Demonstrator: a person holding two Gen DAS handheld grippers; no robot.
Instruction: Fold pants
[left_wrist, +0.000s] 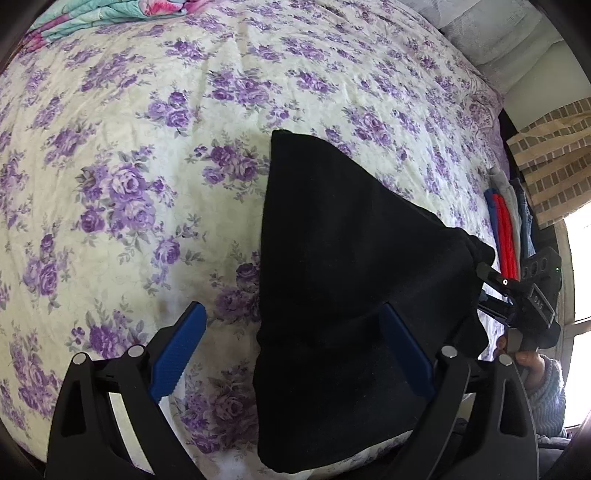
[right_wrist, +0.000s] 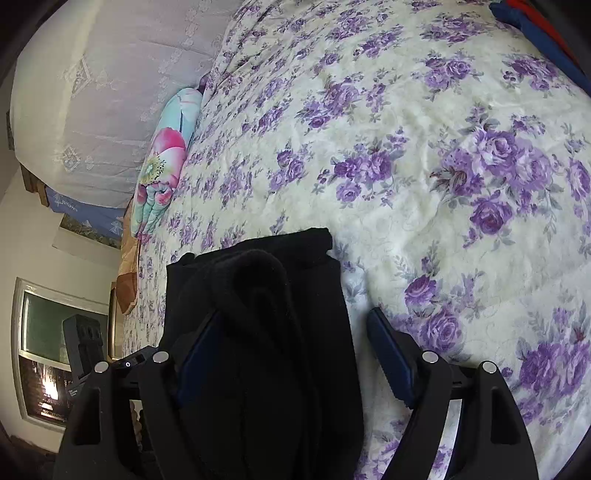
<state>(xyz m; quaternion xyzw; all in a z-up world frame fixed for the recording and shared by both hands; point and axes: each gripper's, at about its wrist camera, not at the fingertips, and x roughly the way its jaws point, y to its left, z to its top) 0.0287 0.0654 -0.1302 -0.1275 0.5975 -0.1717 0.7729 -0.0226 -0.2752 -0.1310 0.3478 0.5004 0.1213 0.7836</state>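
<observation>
The black pants (left_wrist: 351, 258) lie folded into a narrow strip on the purple-flowered bedspread (left_wrist: 129, 147). My left gripper (left_wrist: 291, 308) is open just above their near end: its right pad is over the cloth and its left pad over bare bedspread. In the right wrist view the pants (right_wrist: 258, 332) show a rounded fold. My right gripper (right_wrist: 293, 314) is open astride them, with a strip of bedspread (right_wrist: 443, 147) showing between the cloth and its right pad. In the left wrist view the right gripper (left_wrist: 482, 282) sits at the pants' right corner.
A stack of folded red, blue and grey clothes (left_wrist: 506, 229) lies at the bed's right edge and shows again as the stack (right_wrist: 535, 33). A folded pink-and-teal quilt (right_wrist: 166, 166) lies at the far side. A hand in a knit sleeve (left_wrist: 532, 369) holds the right gripper.
</observation>
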